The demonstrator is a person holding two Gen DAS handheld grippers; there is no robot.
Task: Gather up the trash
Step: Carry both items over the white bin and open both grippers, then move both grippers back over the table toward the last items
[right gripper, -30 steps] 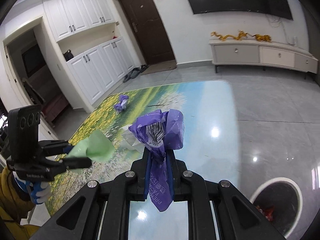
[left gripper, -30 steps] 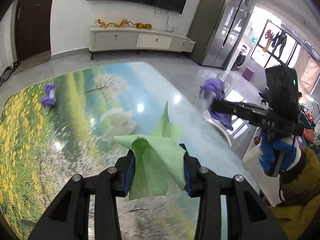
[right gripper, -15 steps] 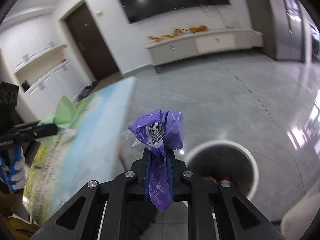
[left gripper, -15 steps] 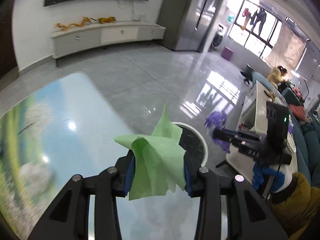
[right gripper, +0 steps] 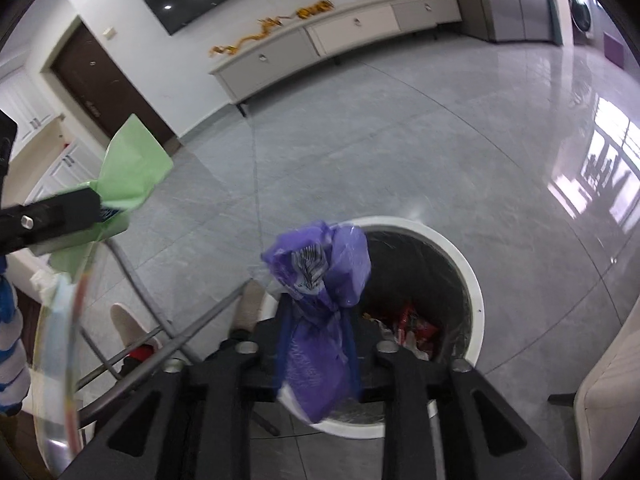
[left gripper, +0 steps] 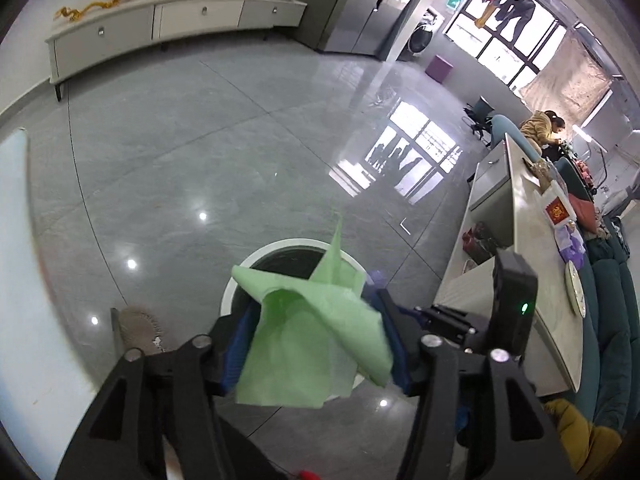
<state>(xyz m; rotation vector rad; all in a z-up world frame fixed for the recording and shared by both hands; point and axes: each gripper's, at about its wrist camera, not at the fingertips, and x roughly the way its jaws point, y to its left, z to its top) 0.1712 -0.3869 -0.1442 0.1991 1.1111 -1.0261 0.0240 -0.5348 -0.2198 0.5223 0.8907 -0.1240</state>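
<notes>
A round white-rimmed trash bin (left gripper: 240, 276) stands on the grey floor with wrappers inside. My left gripper (left gripper: 314, 306) hangs over it, its jaws opening, and a crumpled green napkin (left gripper: 304, 360) sits loose between the blue pads. The right wrist view has the bin (right gripper: 476, 292) just below my right gripper (right gripper: 316, 308). Those jaws are opening too, with a purple plastic wrapper (right gripper: 320, 328) blurred and slack between them. The left gripper (right gripper: 100, 208) with its green napkin (right gripper: 132, 164) shows at the left of that view. The right gripper's camera block (left gripper: 514, 304) is beside the bin.
The table's edge (left gripper: 16, 280) runs along the left, with its metal legs (right gripper: 160, 344) close to the bin. A slipper (left gripper: 138, 328) lies by the bin. A long counter (left gripper: 528, 240) and a sofa stand to the right. A person (left gripper: 544, 124) sits far back.
Both grippers swung off the table to above the bin and tilted downward. Both pairs of jaws have widened, and the napkin and wrapper now sit looser.
</notes>
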